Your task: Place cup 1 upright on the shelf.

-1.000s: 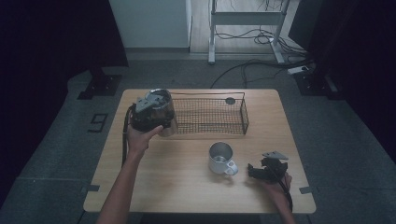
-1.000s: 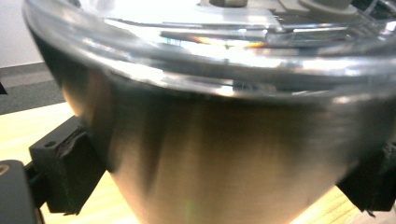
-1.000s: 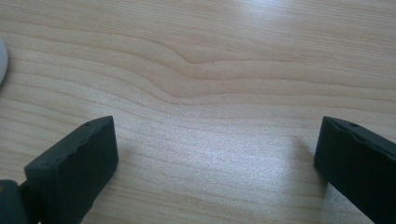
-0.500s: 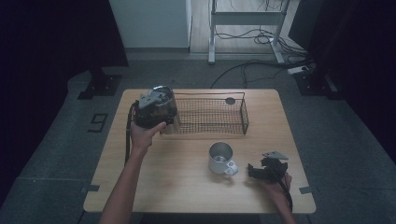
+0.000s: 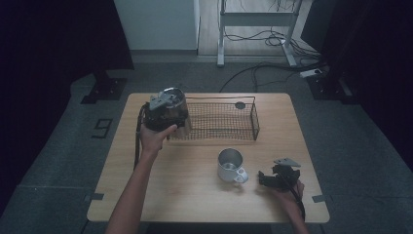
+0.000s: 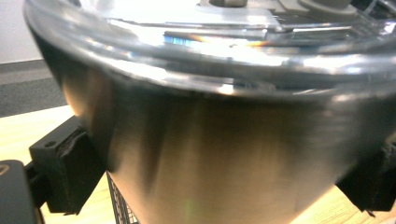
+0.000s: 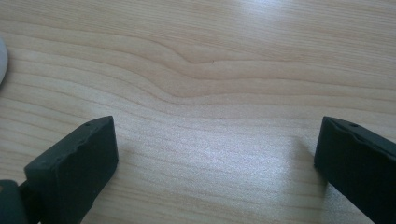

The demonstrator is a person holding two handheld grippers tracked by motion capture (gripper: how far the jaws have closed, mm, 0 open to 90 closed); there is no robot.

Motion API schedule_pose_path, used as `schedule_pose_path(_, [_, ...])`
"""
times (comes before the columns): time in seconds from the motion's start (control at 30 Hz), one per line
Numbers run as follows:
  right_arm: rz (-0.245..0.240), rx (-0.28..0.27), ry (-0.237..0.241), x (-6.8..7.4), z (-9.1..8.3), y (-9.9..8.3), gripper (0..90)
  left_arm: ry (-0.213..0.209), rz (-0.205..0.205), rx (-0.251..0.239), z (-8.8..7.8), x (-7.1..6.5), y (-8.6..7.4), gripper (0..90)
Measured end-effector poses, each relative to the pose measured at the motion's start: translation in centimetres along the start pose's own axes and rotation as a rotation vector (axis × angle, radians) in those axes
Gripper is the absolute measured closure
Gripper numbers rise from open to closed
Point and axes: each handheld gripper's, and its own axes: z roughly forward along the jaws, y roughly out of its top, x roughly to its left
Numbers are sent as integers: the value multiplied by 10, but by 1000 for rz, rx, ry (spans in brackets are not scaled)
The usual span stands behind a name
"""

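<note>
The left gripper point(image 5: 168, 113) holds a shiny metal cup point(image 6: 224, 140) at upper left of the table point(image 5: 195, 204), right at the left end of the wire basket point(image 5: 221, 122). Jaws pinch the cup on both sides. The right gripper point(image 7: 217, 154) rests at lower right w/ jaws spread wide, just bare wood between. A mug point(image 5: 231, 165) stands near it, mid table.

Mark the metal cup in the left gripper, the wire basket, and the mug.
metal cup point(image 6: 224, 154), left gripper view, on its shiny side wall between the jaws.
wire basket point(image 5: 255, 121), high view, on its right end wall.
mug point(image 5: 230, 160), high view, on its open rim.
</note>
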Motion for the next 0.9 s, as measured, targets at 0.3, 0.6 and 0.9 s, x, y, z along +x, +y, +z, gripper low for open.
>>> schedule_pose_path(0.3, [0, 0, 0, 0, 0, 0, 0, -3, 12, 3, 7, -3, 6, 41])
schedule_pose_path(0.6, [0, 0, 0, 0, 0, 0, 0, -4, 21, 11, 18, -6, 11, 41])
schedule_pose_path(0.9, [0, 0, 0, 0, 0, 0, 0, -7, 24, 12, 25, -9, 16, 41])
